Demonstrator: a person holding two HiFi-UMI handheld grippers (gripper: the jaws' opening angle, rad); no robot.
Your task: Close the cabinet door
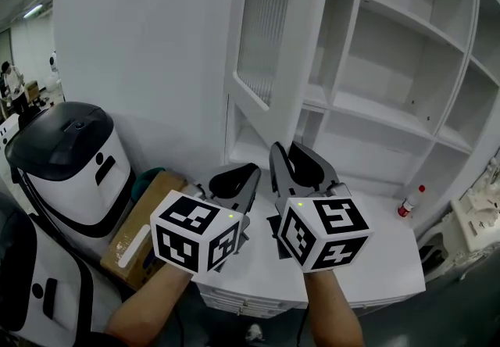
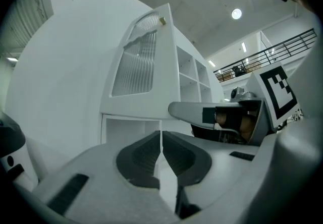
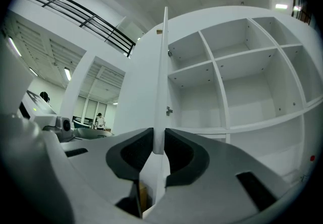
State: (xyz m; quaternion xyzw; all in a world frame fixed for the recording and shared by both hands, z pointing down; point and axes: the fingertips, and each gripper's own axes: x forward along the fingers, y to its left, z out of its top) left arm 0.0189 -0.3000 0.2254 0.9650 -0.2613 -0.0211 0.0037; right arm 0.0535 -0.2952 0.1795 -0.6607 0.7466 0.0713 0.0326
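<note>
Right gripper view is showing the right gripper (image 3: 159, 137) pinching the lower edge of the cabinet door (image 3: 161, 66). The thin white panel is standing edge-on between the two dark pads (image 3: 184, 153). Both pads are pressing against its faces, so the fingers are sitting only as far apart as the door is thick.

Left gripper view is showing the left gripper (image 2: 161, 140) with its fingers drawn together to a hairline slit. It is holding nothing and touching nothing, and is hanging just beside the right gripper.

Seen from the head view, the door is standing swung out from the cabinet (image 1: 449, 142). Its ribbed glass pane (image 1: 264, 33) is facing left, and the bare white shelves (image 1: 375, 115) are lying open to its right.
</note>
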